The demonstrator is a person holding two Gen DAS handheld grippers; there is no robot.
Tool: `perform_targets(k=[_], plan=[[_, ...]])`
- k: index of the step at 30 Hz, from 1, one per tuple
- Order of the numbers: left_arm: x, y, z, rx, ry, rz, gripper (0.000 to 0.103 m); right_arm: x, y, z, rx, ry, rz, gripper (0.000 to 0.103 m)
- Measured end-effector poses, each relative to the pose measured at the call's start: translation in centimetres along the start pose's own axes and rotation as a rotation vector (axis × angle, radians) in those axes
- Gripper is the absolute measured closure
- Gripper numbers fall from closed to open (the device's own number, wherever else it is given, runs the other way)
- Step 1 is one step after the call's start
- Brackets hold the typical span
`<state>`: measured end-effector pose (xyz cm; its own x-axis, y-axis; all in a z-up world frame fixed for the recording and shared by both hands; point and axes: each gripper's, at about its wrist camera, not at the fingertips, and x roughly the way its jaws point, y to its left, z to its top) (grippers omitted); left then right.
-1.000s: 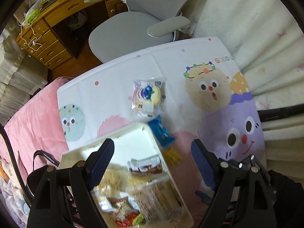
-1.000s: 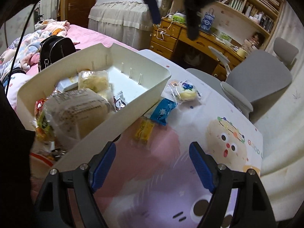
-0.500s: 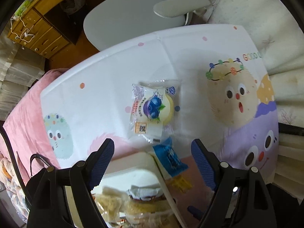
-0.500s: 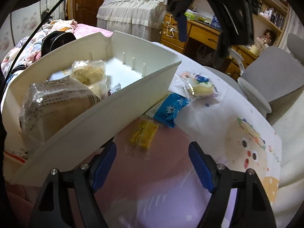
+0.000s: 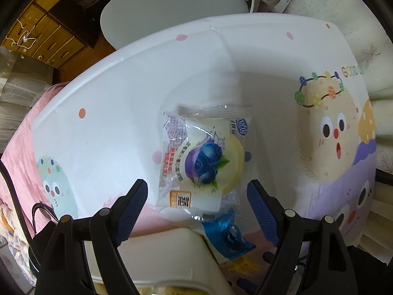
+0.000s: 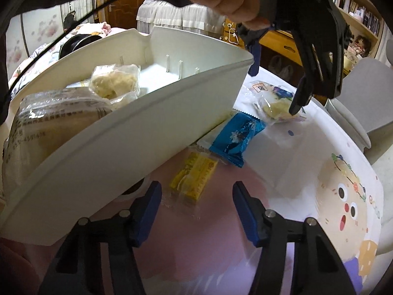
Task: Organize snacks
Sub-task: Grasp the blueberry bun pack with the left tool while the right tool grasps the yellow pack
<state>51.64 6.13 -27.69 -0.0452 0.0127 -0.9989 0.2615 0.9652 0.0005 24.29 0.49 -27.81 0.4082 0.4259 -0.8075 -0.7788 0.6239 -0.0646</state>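
Blueberry cake packet (image 5: 203,162) flat on tablecloth; blue packet (image 6: 237,137), yellow packet (image 6: 194,175) beside white bin (image 6: 137,132).

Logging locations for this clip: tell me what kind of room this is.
Most likely a bedroom with a study corner: a frilled bed at the back, a wooden desk with drawers, and a bookshelf by a grey office chair.
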Motion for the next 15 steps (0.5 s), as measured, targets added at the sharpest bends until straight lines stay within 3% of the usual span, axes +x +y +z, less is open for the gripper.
perform_targets(k=[8,15], plan=[[1.3,0.2,0.6,0.008,-0.009,0.022,0.021,1.0,0.0,0.3,0.016,0.002,0.043,0.053],[2.4,0.9,1.3,-0.012,0.01,0.015,0.034,1.2,-0.3,0.7,0.059,-0.001,0.032,0.065]])
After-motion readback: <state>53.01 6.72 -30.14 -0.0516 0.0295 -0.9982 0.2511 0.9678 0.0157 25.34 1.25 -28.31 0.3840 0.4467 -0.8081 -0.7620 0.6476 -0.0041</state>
